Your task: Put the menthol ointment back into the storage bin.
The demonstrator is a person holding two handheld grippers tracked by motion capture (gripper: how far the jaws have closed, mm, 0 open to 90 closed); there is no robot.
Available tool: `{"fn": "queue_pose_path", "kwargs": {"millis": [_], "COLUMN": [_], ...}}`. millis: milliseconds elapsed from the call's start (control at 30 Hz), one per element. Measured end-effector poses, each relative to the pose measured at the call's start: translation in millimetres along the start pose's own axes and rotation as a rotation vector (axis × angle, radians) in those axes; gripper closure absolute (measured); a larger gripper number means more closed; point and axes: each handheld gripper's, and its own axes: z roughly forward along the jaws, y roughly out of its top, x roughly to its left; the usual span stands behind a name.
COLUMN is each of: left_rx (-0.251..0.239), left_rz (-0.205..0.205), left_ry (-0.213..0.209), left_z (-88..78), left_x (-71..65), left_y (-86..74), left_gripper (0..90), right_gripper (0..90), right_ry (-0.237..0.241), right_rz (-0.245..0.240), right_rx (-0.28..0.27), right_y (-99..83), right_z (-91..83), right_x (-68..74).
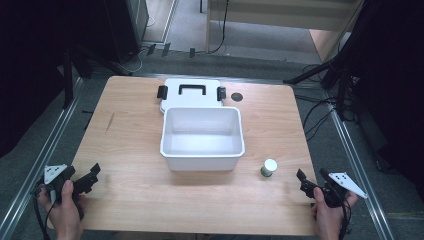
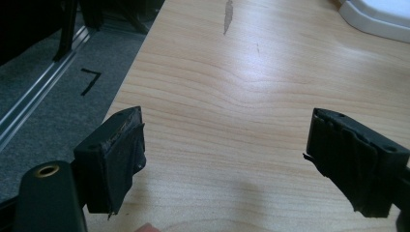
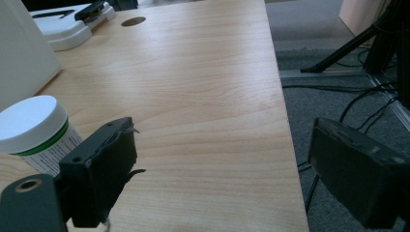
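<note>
An open white plastic box (image 1: pixel 202 136) sits in the middle of the wooden table (image 1: pixel 135 190). Its white lid (image 1: pixel 190 92), with a black handle and black clips, lies flat just behind it. A small white-capped jar with a green band (image 1: pixel 269 168) stands upright to the right of the box, and it appears at the left as the jar (image 3: pixel 34 130) in the right gripper view. My left gripper (image 1: pixel 94 173) rests at the table's front left, open and empty (image 2: pixel 222 145). My right gripper (image 1: pixel 311 179) is at the front right edge, open (image 3: pixel 222 159), just right of the jar and apart from it.
A dark round hole (image 1: pixel 237 96) marks the table behind the box. Metal rails (image 1: pixel 45 150) and grey carpet flank the table on both sides. Black stands and cables (image 1: pixel 340 95) lie at the right. A corner of the white box (image 2: pixel 377 17) appears in the left gripper view.
</note>
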Motion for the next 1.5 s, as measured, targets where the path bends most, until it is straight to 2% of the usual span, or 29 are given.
{"fn": "queue_pose_path", "kwargs": {"millis": [167, 233, 333, 400, 533, 600, 667, 700, 733, 767, 833, 867, 900, 967, 1033, 1067, 1133, 1233, 1267, 1300, 1433, 1467, 1500], "left_rx": [-0.001, -0.001, -0.004, -0.005, -0.005, -0.001, 0.001, 0.003, 0.002, 0.002, 0.005, 0.005, 0.005, 0.003, 0.008, 0.01, 0.016, 0.021, 0.021, 0.02, 0.019, 0.019, 0.019], "left_rz": [0.005, 0.005, 0.011, 0.017, 0.024, 0.035, 0.039, 0.038, 0.036, 0.037, 0.038, 0.037, 0.037, 0.035, 0.036, 0.04, 0.042, 0.049, 0.051, 0.053, 0.053, 0.053, 0.052], "left_ry": [-0.006, -0.007, -0.005, -0.009, -0.013, -0.016, -0.021, -0.021, -0.024, -0.023, -0.023, -0.023, -0.023, -0.018, -0.019, -0.019, -0.021, -0.026, -0.025, -0.025, -0.027, -0.027, -0.027], "left_z": [0.7, 1.0, 1.3, 1.3, 1.3, 1.7, 2.3, 2.5, 3.0, 3.2, 3.4, 3.4, 3.4, 3.3, 3.3, 3.4, 3.8, 4.5, 4.5, 4.4, 4.2, 4.3, 4.3], "left_x": [-0.8, -1.1, -2.4, -3.4, -5.1, -6.3, -6.7, -6.9, -7.0, -7.0, -7.2, -6.9, -6.9, -7.1, -7.5, -7.6, -7.4, -7.8, -8.0, -8.3, -8.2, -8.1, -8.2], "left_y": [0.4, 0.5, 0.7, 0.5, 0.1, 0.2, 0.5, 0.7, 0.8, 0.9, 0.9, 0.9, 0.9, 0.8, 0.9, 0.9, 1.2, 1.4, 1.4, 1.3, 1.3, 1.3, 1.3], "left_gripper": [14.5, 14.6, 14.6, 14.6, 14.7, 14.6, 14.6, 14.6, 14.6, 14.6, 14.6, 14.6, 14.6, 14.6, 14.6, 14.6, 14.6, 14.6, 14.6, 14.6, 14.6, 14.6, 14.6], "right_gripper": [12.4, 12.5, 12.8, 12.8, 13.3, 13.4, 13.5, 13.5, 13.4, 13.4, 13.4, 13.3, 13.3, 13.3, 13.3, 13.3, 13.3, 13.9, 13.4, 13.4, 13.4, 13.6, 13.6], "right_ry": [-0.004, -0.028, -0.029, -0.033, -0.052, -0.06, -0.069, -0.069, -0.064, -0.064, -0.06, -0.056, -0.056, -0.059, -0.087, -0.09, -0.089, -0.074, -0.054, -0.054, -0.013, 0.003, 0.003], "right_rz": [-0.016, -0.018, -0.024, -0.03, -0.072, -0.091, -0.14, -0.14, -0.176, -0.176, -0.204, -0.227, -0.227, -0.269, -0.305, -0.329, -0.34, -0.362, -0.382, -0.382, -0.452, -0.494, -0.494], "right_rx": [0.027, 0.05, 0.063, 0.09, 0.154, 0.201, 0.299, 0.299, 0.365, 0.365, 0.413, 0.467, 0.467, 0.531, 0.582, 0.631, 0.648, 0.72, 0.783, 0.783, 0.925, 0.984, 0.984], "right_y": [0.9, 1.8, 3.4, 4.7, 11.9, 16.5, 21.0, 21.0, 24.3, 24.3, 29.3, 35.2, 35.2, 40.8, 45.7, 51.2, 54.3, 64.4, 68.5, 68.5, 71.9, 71.3, 71.3], "right_z": [1.3, 2.2, 2.4, 2.8, 2.3, 2.7, 4.7, 4.7, 5.5, 5.5, 5.9, 7.1, 7.1, 9.1, 11.2, 13.3, 14.0, 16.3, 18.5, 18.5, 26.0, 30.1, 30.1], "right_x": [1.2, 2.3, 2.5, 3.3, 7.3, 10.4, 16.2, 16.2, 20.3, 20.3, 23.9, 27.8, 27.8, 30.7, 33.8, 34.9, 35.4, 36.4, 37.2, 37.2, 43.6, 50.5, 50.5]}}
